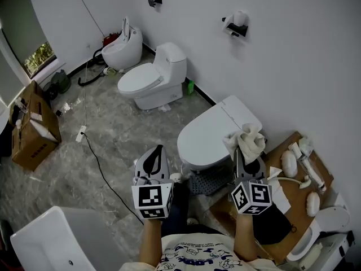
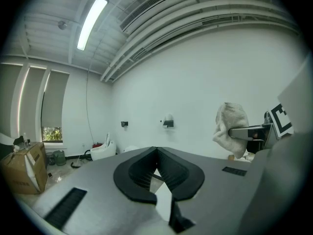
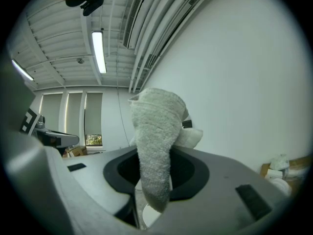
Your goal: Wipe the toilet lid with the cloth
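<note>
Toilet lid (image 1: pixel 211 131) down and shut, white, in the middle of the head view, long axis slanting from the rounded front at lower left up to the hinge end by the wall (image 1: pixel 293 66) at upper right. Starting at the left: left tongs (image 1: pixel 156 153) raised over the grey floor (image 1: pixel 113 129), apart from the lid's front edge, pads pressed together on nothing, tips meeting in the left gripper view. Next the lid itself, lying between the two tongs but much closer to the right pair. At the right: right tongs (image 1: pixel 243 151) pinching the cloth (image 1: pixel 248 137), a pale bunched towel gathered above the pads and overlapping the lid's right edge in the head view. Judged the nearer hand and the one carrying the cloth, so the right for the wipe: down and leftward onto the lid, then strokes along that slanted axis. Contact between cloth and lid not settled by the head view alone. Right gripper view: tongs tipped up toward wall and ceiling (image 3: pixel 73 43), cloth standing out of the pads with a tail hanging down between them, no lid in sight. Left gripper view: cloth side-on at the right, held in the air against the wall, so probably not on the lid yet.
</note>
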